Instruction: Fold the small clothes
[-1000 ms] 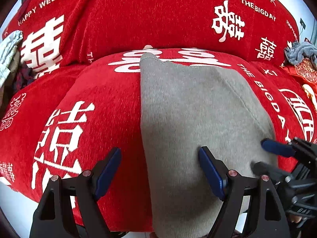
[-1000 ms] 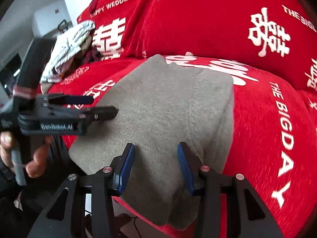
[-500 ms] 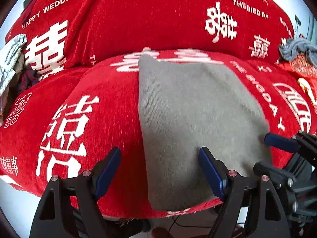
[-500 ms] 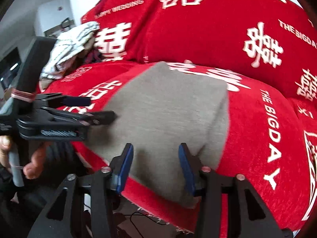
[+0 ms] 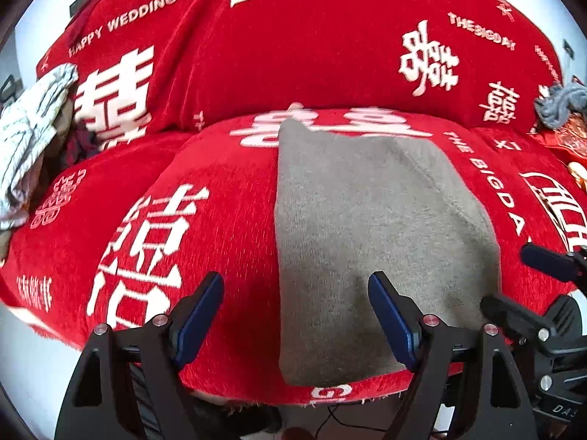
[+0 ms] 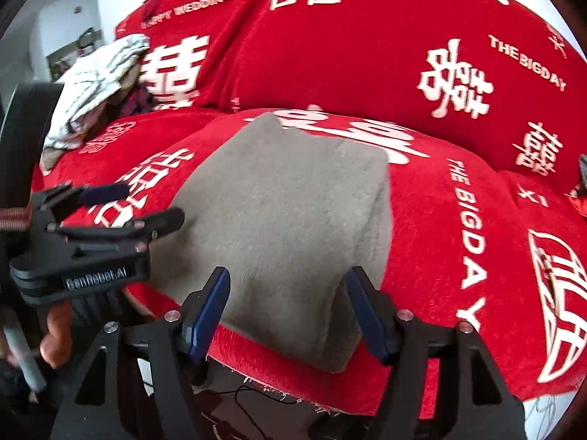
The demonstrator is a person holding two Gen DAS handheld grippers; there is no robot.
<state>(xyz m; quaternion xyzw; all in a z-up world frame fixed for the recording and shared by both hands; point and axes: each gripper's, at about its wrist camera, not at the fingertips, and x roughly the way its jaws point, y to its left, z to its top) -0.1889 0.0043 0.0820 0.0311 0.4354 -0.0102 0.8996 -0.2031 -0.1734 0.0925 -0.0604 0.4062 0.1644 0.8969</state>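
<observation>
A grey garment [image 5: 367,242], folded into a rectangle, lies flat on the red sofa cushion [image 5: 227,198] and reaches its front edge. My left gripper [image 5: 295,282] hovers over the garment's near left edge, open, with nothing between its fingers. In the right wrist view the same garment [image 6: 286,212] fills the middle. My right gripper [image 6: 288,275] hangs above its near edge with its jaws opening; the cloth lies below them and the pads do not press it. Each gripper shows in the other's view: the right gripper [image 5: 508,277] and the left gripper [image 6: 152,203].
The sofa wears a red cover with white characters; its backrest [image 5: 293,55] rises behind the cushion. A striped white cloth [image 5: 25,139] tops a clothes heap at the left, a grey-blue cloth [image 5: 561,102] lies far right. Floor and cables [image 6: 256,396] show below the cushion's front edge.
Both grippers have drawn back and up from the grey garment, so more of the sofa's front edge shows. The right gripper's jaws have widened. The garment lies still.
</observation>
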